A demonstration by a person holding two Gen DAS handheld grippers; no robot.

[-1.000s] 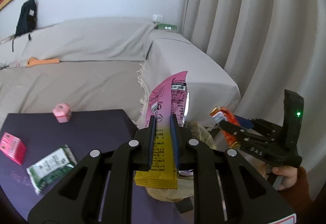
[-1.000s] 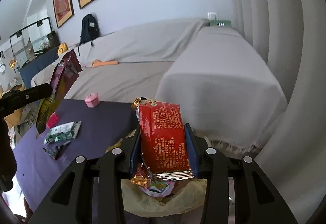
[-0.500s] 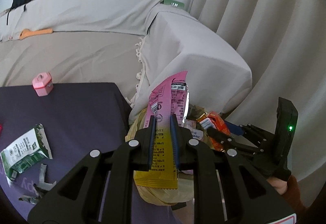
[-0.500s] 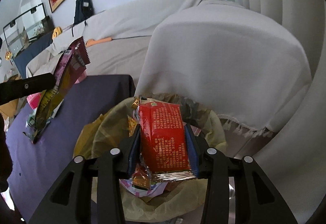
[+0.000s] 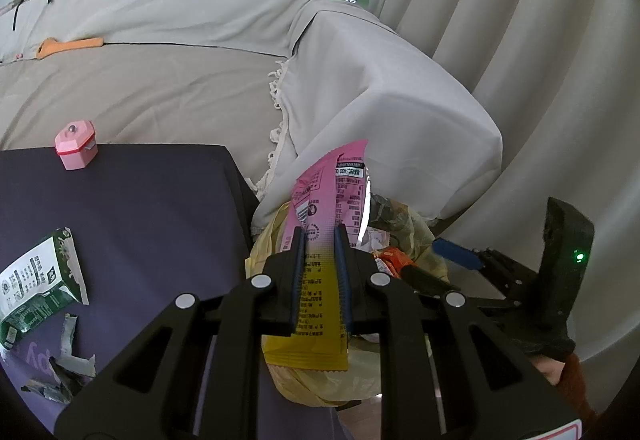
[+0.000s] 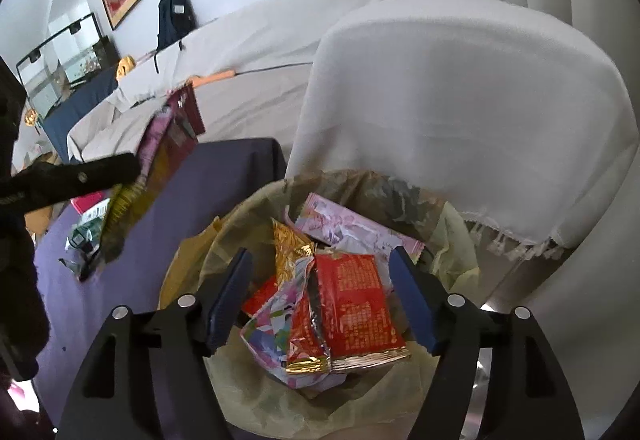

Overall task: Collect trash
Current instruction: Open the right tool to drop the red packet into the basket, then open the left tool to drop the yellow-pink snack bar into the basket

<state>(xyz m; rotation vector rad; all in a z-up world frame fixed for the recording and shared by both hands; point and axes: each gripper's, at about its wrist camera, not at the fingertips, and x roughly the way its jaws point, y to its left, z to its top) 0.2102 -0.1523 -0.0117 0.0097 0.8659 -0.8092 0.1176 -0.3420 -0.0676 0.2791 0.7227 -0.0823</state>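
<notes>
Trash bag (image 6: 224, 252) contents show only from right hand-held gripper (image 6: 320, 300).

Both grippers are matte black plastic frames with open triangular cut-outs and round silver screw heads along their linkage arms. The fingers (image 6: 230, 298) carry ribbed dark-blue pads. The right gripper (image 5: 448, 264) shows a green indicator light on its upright black housing, and a rust-brown sleeve (image 5: 576, 392) covers the wrist below it.

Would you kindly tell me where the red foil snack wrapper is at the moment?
In the right wrist view, the red foil snack wrapper lies atop other wrappers inside the yellow-lined trash bin, between the opening jaws of the right gripper, untouched by them.
</notes>
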